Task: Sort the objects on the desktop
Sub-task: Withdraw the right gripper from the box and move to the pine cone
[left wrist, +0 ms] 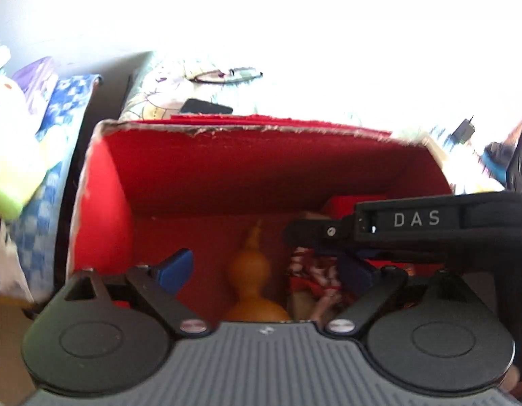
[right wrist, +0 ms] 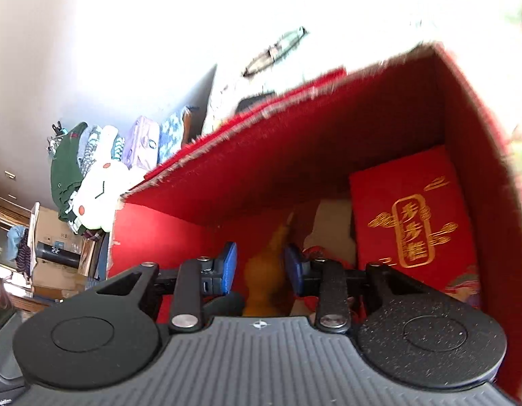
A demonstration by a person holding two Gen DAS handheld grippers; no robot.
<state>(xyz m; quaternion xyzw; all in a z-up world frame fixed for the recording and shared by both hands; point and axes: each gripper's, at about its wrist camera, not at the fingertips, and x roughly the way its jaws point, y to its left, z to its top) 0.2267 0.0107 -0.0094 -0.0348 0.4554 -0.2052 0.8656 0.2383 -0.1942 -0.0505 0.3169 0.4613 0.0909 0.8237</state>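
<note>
An open red box [left wrist: 261, 169] fills both views, its far wall also in the right wrist view [right wrist: 278, 155]. An orange gourd [left wrist: 251, 270] stands on its floor, next to a red-and-white patterned item [left wrist: 311, 270]. My left gripper [left wrist: 264, 270] is open over the box, fingers wide on either side of the gourd. My right gripper [left wrist: 308, 233] reaches in from the right. In its own view the right gripper [right wrist: 261, 264] has its blue pads close on either side of the gourd [right wrist: 264, 270]; contact is unclear. A red packet with gold writing [right wrist: 413, 223] leans in the box's right corner.
Plush toys and folded fabrics [right wrist: 102, 169] lie left of the box, with a blue checked cloth [left wrist: 61, 128]. A dark flat device [left wrist: 207, 106] lies on a patterned cloth behind the box. Cardboard boxes [right wrist: 54, 257] stand at far left.
</note>
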